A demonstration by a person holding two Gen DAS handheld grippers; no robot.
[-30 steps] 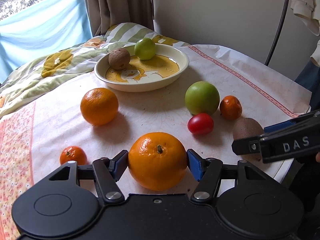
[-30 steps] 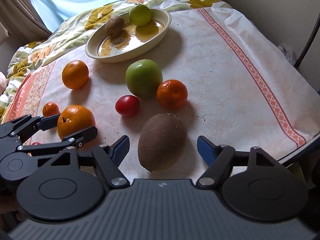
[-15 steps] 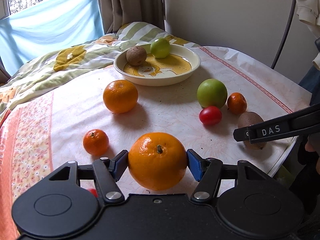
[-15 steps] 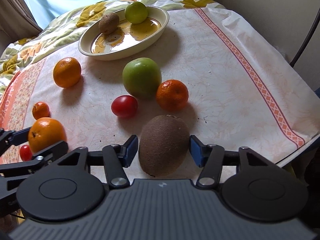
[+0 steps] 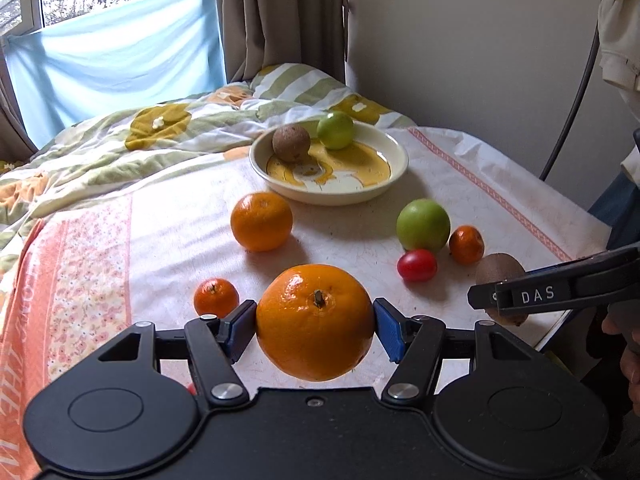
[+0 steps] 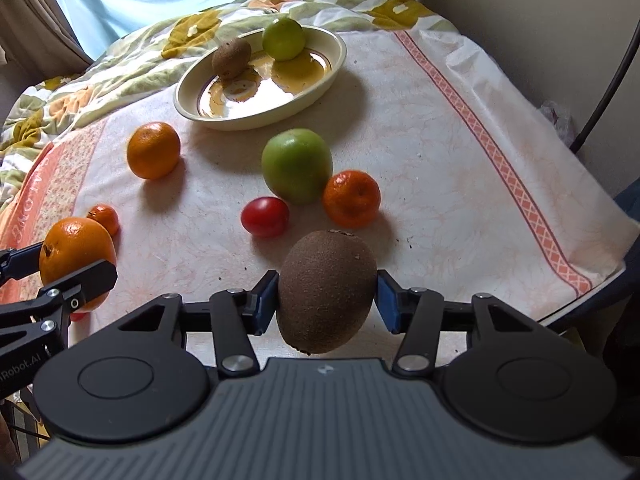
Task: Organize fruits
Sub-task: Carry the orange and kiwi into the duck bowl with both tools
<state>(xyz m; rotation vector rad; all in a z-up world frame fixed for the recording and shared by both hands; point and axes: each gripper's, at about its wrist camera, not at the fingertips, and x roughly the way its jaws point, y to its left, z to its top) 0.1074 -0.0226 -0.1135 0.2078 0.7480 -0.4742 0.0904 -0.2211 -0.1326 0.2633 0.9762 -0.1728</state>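
Blue pads of the left gripper (image 5: 315,322) are pressed against both sides of a large orange (image 5: 315,321), which is held clear of the cloth-covered table (image 6: 440,152) near its front edge. The right gripper (image 6: 327,298) is seen with its jaws closing on a kiwi (image 6: 327,291) at the table's front right corner; the pads are at the kiwi's flanks, and its lower end seems just off the cloth.

A cream plate (image 5: 394,160) is set toward the far edge, and a smaller kiwi (image 5: 291,143) and a green fruit (image 5: 335,130) are already kept in it. A second orange (image 5: 261,221), a green apple (image 5: 423,225), two mandarins (image 5: 466,244) (image 5: 216,297) and a red tomato (image 5: 416,265) are left loose on the cloth.

The likeliest trouble is judged to be a slip: both held fruits are round and gripped only at their widest line, so either could be rolled out if tilted or jolted. The kiwi is soft and could be bruised if squeezed harder. With both fruits carried to the plate together, the grippers could be knocked against each other, or the fruits already there nudged over the low rim.
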